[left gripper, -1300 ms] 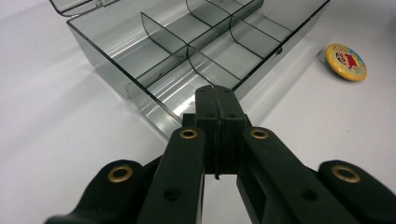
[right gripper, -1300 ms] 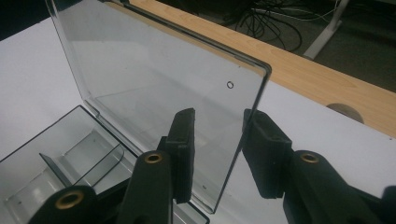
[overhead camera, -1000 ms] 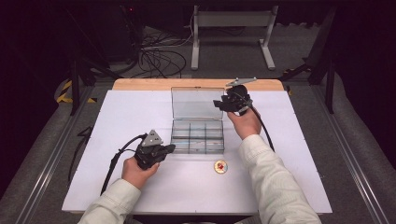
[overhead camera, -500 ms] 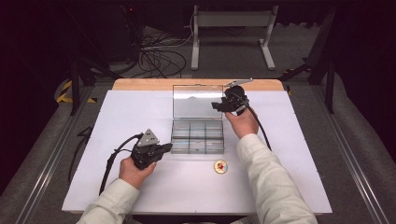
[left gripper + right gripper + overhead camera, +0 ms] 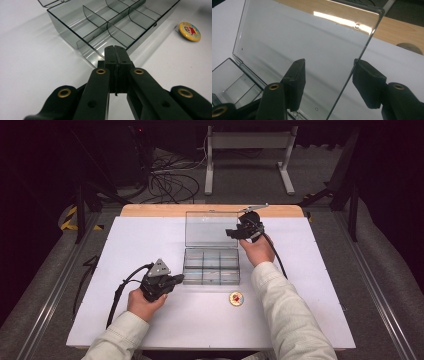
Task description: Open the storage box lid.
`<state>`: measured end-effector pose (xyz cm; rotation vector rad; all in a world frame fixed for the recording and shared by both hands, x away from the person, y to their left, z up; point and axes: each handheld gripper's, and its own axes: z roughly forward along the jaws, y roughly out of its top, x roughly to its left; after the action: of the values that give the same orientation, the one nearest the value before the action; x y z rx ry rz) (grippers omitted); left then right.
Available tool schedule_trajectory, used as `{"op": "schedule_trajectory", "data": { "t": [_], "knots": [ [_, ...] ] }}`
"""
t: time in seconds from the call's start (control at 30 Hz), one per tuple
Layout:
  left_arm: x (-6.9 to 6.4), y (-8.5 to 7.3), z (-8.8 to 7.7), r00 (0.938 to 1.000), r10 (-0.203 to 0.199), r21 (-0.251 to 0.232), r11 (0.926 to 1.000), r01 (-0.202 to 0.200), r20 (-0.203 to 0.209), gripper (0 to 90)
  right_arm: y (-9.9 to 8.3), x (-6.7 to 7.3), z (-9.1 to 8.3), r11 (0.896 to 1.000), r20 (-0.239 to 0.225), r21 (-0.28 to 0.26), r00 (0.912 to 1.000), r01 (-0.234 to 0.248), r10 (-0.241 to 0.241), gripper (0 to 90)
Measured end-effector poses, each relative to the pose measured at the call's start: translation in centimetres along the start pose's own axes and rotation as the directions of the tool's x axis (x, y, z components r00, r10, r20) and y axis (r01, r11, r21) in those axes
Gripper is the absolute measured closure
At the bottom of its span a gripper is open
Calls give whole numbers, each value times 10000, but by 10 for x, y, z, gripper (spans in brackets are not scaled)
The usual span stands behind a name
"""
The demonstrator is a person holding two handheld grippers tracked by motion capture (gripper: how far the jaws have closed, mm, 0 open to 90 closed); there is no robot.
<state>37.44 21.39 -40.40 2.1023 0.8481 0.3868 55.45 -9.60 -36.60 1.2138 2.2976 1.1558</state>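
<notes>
A: On the left, the left gripper (image 5: 176, 280) is resting just beside the near left corner of the clear box (image 5: 211, 267), and its jaws are pressed together with nothing between them.

B: Where is the box lying?

A: It is sitting in the middle of the white table (image 5: 125, 245). Its long axis is running across the table, and the lid (image 5: 211, 228) is standing open toward the far wooden edge.

B: What is the right gripper view adding?

A: There the right gripper (image 5: 328, 82) is having its jaws apart around the lid's (image 5: 299, 45) side edge; they have just been opening. One pad is seeming to touch the edge.

B: And the free space?

A: The button badge (image 5: 236, 298) is lying near the box's front right corner, and wide bare table is remaining on both sides.
</notes>
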Motion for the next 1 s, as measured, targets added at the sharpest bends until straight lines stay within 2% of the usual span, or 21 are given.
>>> {"op": "schedule_trajectory", "data": {
  "t": [0.3,0.63,1.0],
  "knots": [
    [1,0,0,10000,-67,-13,10000,67,25,897,4,3,6,9996,215,245,9996,170,-175,421],
    [0,0,0,10000,-54,-48,10000,54,55,897,1,-1,14,9984,-17,442,9994,-354,355,391],
    [0,1,-1,10000,-21,-94,10000,21,-6,897,-3,-5,21,9950,-241,753,9974,-661,680,336]
  ]
}}
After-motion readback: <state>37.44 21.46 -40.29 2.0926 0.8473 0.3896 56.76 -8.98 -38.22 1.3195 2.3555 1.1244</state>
